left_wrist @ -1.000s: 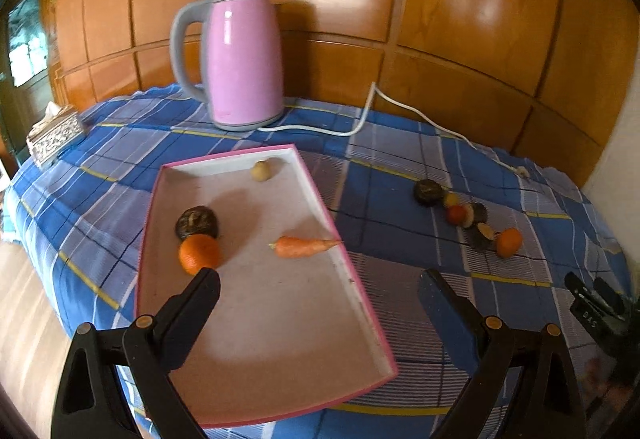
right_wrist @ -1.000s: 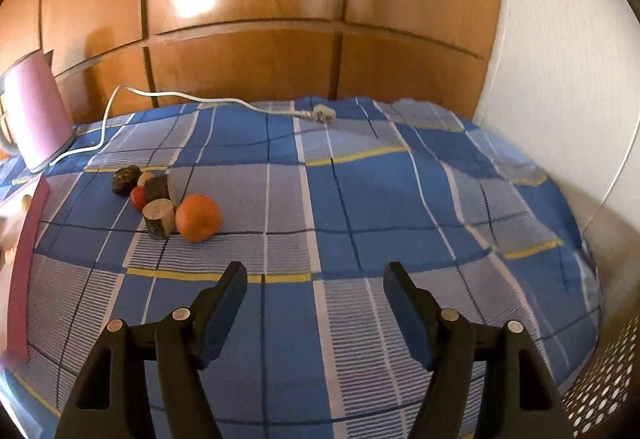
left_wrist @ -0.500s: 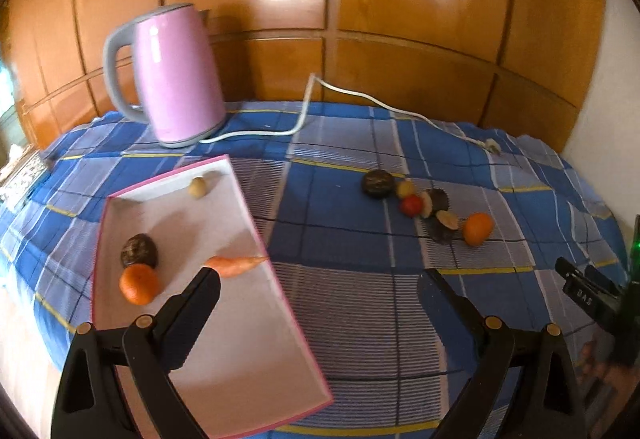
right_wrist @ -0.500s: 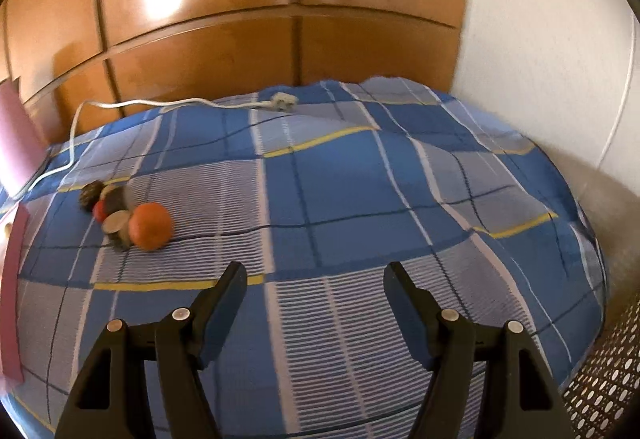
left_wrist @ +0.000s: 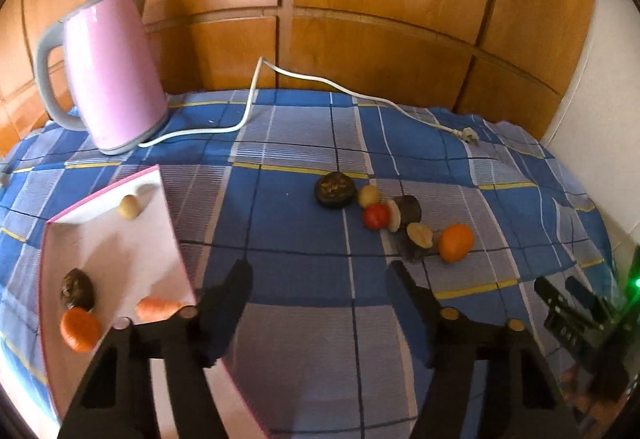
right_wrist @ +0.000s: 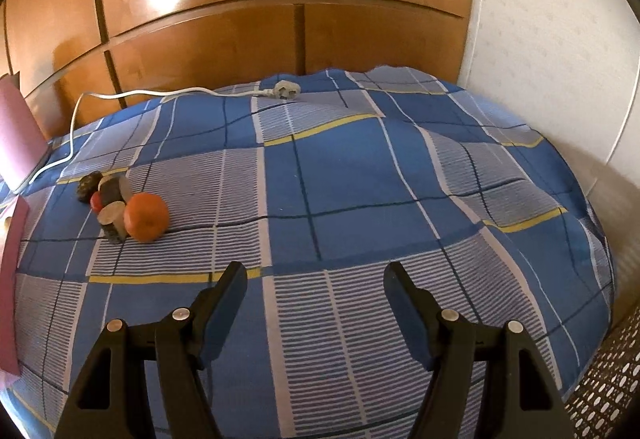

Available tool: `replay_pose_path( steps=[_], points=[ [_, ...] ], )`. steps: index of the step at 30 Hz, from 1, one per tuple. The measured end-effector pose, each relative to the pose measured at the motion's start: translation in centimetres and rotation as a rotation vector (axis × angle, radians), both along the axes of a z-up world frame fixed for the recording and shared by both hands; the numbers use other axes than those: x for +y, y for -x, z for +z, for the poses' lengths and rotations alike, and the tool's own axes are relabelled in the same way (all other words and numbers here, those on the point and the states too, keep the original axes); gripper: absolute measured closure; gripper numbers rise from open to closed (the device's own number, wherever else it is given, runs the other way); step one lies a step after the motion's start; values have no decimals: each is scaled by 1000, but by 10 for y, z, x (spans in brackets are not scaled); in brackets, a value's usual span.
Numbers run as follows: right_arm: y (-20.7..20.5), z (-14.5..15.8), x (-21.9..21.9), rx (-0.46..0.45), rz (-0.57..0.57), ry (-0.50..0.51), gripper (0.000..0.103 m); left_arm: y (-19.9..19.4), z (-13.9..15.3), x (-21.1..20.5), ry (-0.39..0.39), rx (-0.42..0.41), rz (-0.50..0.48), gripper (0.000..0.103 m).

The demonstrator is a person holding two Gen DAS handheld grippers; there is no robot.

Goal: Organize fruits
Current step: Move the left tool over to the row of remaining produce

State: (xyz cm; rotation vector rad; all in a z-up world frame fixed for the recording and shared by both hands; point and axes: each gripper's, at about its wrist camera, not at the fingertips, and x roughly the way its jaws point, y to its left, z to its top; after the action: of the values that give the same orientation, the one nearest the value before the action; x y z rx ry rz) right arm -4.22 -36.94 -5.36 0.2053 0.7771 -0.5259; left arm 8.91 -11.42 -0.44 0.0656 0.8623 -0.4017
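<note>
A: Nearest in, the left gripper (left_wrist: 318, 275) is seen closing, with only checked cloth (left_wrist: 304, 167) between its jaws. The right gripper (right_wrist: 312, 279) is held open and empty.

B: The pink-edged tray (left_wrist: 168, 223) is cut off by the left finger; a carrot (left_wrist: 156, 309) is half hidden there.

A: Farther out, the loose fruit cluster (left_wrist: 394, 215) is bunched, pieces overlapping. An orange (right_wrist: 146, 217) is made out; the dark pieces cannot be identified.

B: Behind, the kettle (left_wrist: 114, 75) is cropped in the right view.
</note>
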Motion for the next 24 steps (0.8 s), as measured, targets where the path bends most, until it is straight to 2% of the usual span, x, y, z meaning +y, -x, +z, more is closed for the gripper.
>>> replay_pose_path(
  steps=[3, 5, 15, 20, 24],
  points=[
    [-2, -2, 0, 4, 5, 0, 31, -17, -4, -7, 3, 27, 5, 46],
    [-2, -3, -1, 4, 6, -3, 31, -27, -7, -10, 8, 42, 13, 47],
    [-4, -3, -3, -8, 13, -2, 31, -78, -21, -42, 3, 93, 13, 47],
    [-6, -6, -4, -1, 22, -4, 31, -90, -27, -50, 7, 129, 28, 47],
    [-6, -8, -6, 5, 17, -10, 31, -68, -26, -65, 18, 124, -97, 48]
  ],
)
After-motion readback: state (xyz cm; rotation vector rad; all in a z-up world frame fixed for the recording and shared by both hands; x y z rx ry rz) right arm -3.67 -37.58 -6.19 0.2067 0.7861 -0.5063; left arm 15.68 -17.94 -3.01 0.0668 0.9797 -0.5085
